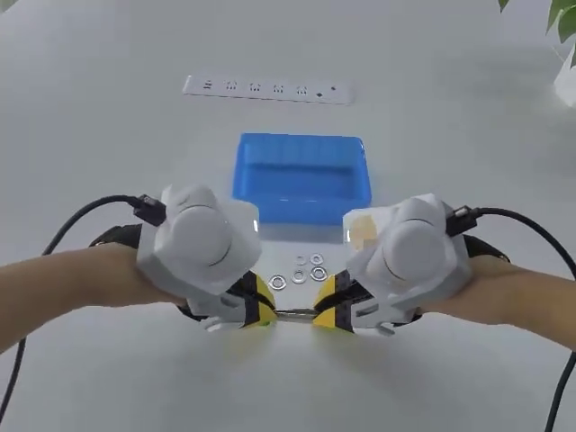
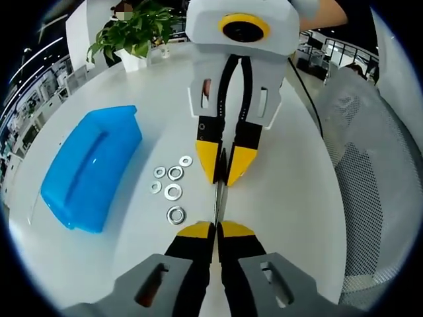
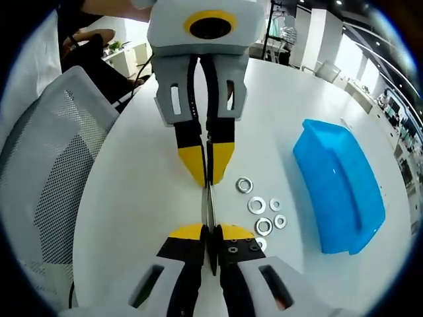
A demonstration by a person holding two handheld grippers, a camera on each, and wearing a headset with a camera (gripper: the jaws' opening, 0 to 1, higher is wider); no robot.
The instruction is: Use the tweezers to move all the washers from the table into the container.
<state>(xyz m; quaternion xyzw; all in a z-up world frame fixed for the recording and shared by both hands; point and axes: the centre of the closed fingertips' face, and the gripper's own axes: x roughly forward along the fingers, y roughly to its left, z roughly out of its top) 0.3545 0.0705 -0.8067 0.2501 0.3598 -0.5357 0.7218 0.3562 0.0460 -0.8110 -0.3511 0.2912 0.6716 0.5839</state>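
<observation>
Clamping tweezers (image 2: 218, 195) between left gripper (image 2: 216, 228) and right gripper (image 3: 209, 230), fingers (image 2: 197, 230) pinched narrow; could slip on release, scattering washers (image 2: 173, 191).

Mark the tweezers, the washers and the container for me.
tweezers (image 2: 218, 198), left gripper view, exposed metal midsection.
washers (image 2: 167, 192), left gripper view, metal ring of the middle one.
container (image 1: 301, 210), head view, near wall.
</observation>
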